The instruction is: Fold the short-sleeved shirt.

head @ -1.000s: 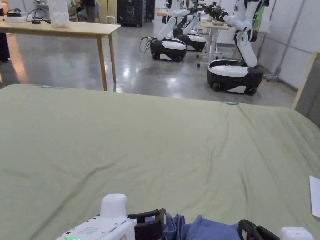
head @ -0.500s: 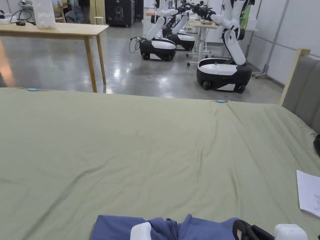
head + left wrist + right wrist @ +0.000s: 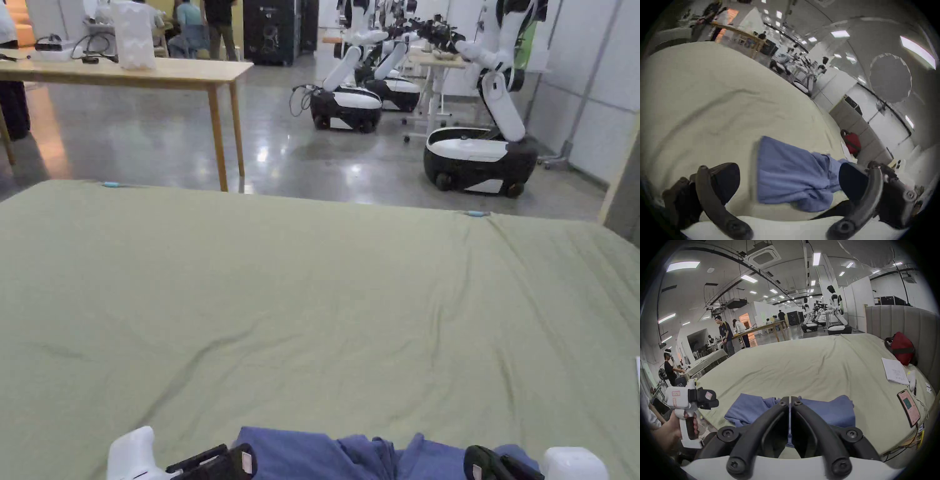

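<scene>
L gripper (image 3: 789, 181) jaws spread wide, clear of cloth, hand (image 3: 670, 426) on its grip. R gripper (image 3: 790, 400) jaws together, tips nearly touching.

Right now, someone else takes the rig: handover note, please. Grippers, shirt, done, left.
Left gripper: jaws wide apart, nothing between them, at the shirt's left end.
Right gripper: jaws closed together at the shirt's middle; whether cloth is pinched between the tips can't be told.
Blue shirt: bunched in a heap at the near edge of the green sheet, gathered in the middle, not spread flat.
Done: no fold visible yet.
Left: spread the shirt flat, then probably fold the sleeves in and fold the body over.
Mind the phone and notebook lying on the sheet to the right.
</scene>
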